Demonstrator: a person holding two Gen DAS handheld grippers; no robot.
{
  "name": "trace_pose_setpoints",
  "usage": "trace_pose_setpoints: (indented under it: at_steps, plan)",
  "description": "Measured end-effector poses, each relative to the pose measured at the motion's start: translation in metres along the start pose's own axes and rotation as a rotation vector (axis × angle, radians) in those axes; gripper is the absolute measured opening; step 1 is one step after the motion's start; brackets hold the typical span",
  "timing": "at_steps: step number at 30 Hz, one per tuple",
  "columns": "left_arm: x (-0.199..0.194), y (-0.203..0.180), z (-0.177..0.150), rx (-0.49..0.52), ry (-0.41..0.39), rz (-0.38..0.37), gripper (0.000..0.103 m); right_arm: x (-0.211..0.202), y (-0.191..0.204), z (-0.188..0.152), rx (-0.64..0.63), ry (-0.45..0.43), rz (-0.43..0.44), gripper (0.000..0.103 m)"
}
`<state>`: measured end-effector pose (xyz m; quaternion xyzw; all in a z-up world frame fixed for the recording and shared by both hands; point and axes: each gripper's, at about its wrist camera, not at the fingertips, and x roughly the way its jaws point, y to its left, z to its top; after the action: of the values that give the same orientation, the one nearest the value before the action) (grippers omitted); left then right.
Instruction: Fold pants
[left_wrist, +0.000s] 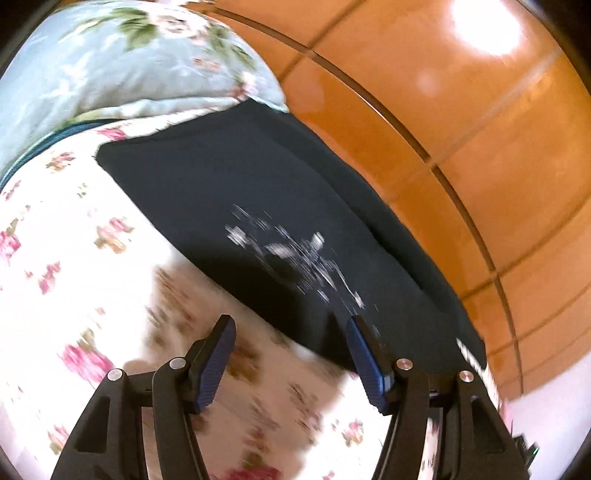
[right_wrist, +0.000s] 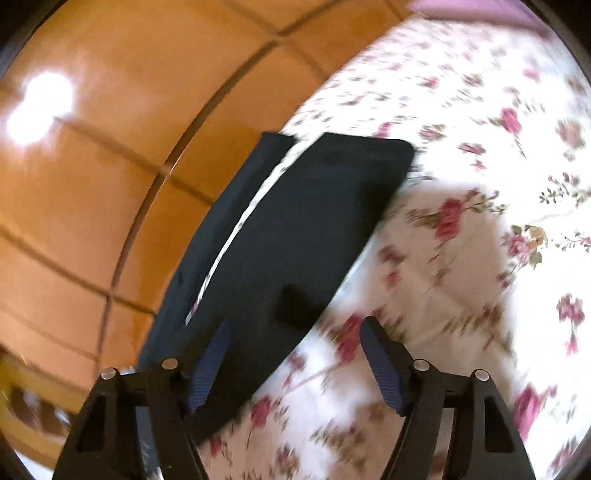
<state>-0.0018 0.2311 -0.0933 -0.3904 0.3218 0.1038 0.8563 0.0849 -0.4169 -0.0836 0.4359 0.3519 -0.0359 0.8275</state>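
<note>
Dark pants (left_wrist: 258, 206), folded flat, lie on the floral bedsheet (left_wrist: 74, 258) along the wooden headboard (left_wrist: 480, 147), beside a floral pillow (left_wrist: 110, 62); left gripper (left_wrist: 290, 325) and right gripper (right_wrist: 293, 328) hover above, fingers parted, holding nothing.

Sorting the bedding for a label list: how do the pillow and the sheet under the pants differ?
The pillow is pale blue with green leaves; the sheet is white with pink roses. The pillow bulges; the sheet lies flat. The pants lie on the sheet, their corner reaching the pillow. Both are floral.
</note>
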Motion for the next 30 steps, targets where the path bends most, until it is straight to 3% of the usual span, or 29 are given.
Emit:
trace_pose_setpoints:
  at_steps: [7, 12, 18, 25, 30]
  plan:
    - [-0.002, 0.022, 0.023, -0.031, -0.060, 0.000, 0.063, 0.017, -0.021, 0.028, 0.130, -0.022, 0.052, 0.043]
    - [0.001, 0.031, 0.027, -0.033, -0.098, -0.010, 0.063, 0.032, -0.037, 0.043, 0.204, -0.034, 0.073, 0.016]
    - [0.006, 0.037, 0.028, -0.019, -0.133, -0.044, 0.063, 0.043, -0.041, 0.048, 0.184, -0.033, 0.128, 0.007]
    - [0.010, 0.040, 0.030, -0.021, -0.147, -0.062, 0.068, 0.058, -0.029, 0.054, 0.061, -0.002, 0.141, 0.007]
    - [0.014, 0.036, 0.028, 0.009, -0.156, -0.034, 0.068, 0.061, -0.020, 0.049, -0.019, -0.044, 0.115, 0.007]
